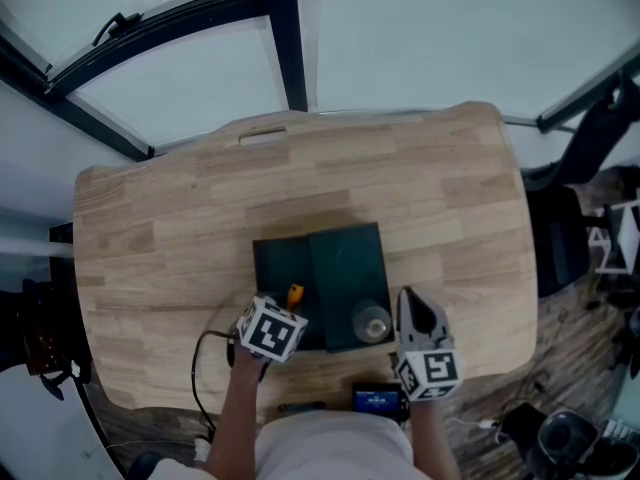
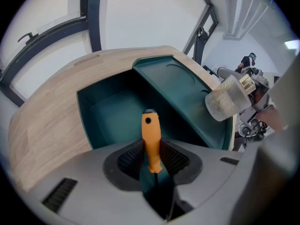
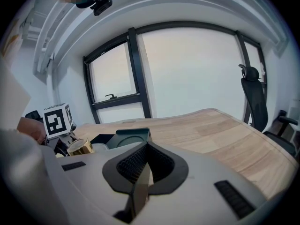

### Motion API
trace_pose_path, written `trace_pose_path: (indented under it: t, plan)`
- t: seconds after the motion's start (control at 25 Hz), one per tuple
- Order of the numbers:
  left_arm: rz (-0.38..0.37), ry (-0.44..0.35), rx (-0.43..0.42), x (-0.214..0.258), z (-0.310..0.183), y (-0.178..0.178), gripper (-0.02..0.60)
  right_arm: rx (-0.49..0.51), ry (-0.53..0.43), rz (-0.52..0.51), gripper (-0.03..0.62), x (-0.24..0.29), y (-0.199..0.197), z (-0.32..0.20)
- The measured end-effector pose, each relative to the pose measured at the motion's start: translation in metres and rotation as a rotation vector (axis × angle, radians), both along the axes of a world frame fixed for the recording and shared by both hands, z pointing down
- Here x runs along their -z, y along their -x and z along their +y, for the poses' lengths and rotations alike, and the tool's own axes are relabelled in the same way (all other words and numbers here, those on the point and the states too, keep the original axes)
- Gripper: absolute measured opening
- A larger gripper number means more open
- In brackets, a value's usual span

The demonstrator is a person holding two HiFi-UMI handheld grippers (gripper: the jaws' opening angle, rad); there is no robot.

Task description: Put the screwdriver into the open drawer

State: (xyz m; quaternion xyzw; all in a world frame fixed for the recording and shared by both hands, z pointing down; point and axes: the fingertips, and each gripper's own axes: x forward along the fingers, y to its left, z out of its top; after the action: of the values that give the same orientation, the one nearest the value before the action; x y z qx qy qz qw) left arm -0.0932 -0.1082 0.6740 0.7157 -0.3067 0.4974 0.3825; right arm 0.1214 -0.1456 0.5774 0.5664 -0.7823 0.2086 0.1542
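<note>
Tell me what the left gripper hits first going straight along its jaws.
Probably the open drawer, its floor: the left gripper, shut on the screwdriver, points into it, handle end leading. Depth unclear.

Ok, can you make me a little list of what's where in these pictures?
left tool: shut on the screwdriver, gripping its orange handle
screwdriver: held over the drawer, not yet inside
drawer: dark green, open
right tool: shut, holding nothing
jar: clear, standing on the green box's top
table: light wood
</note>
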Motion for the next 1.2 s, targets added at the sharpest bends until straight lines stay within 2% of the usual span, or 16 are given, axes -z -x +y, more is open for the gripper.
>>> trace_pose_path:
  t: [0.16, 0.52, 0.76, 0.88, 1.2]
  plan:
    - [-0.027, 0.009, -0.038, -0.004, 0.003, -0.005, 0.104, -0.001, 0.002, -0.009, -0.004, -0.002, -0.002, -0.001]
    - [-0.046, 0.059, -0.063, -0.009, 0.009, -0.012, 0.104, 0.005, 0.009, -0.016, -0.003, -0.004, -0.002, -0.003]
    - [-0.036, 0.142, -0.095, -0.012, 0.015, -0.019, 0.104, 0.004, 0.020, -0.016, -0.004, -0.007, -0.004, -0.001]
    - [-0.047, 0.156, -0.119, -0.012, 0.013, -0.021, 0.104, 0.000, 0.030, -0.017, -0.003, -0.009, -0.007, -0.001]
    - [-0.075, 0.203, -0.106, -0.016, 0.013, -0.021, 0.104, -0.003, 0.042, -0.025, -0.003, -0.014, -0.010, 0.002]
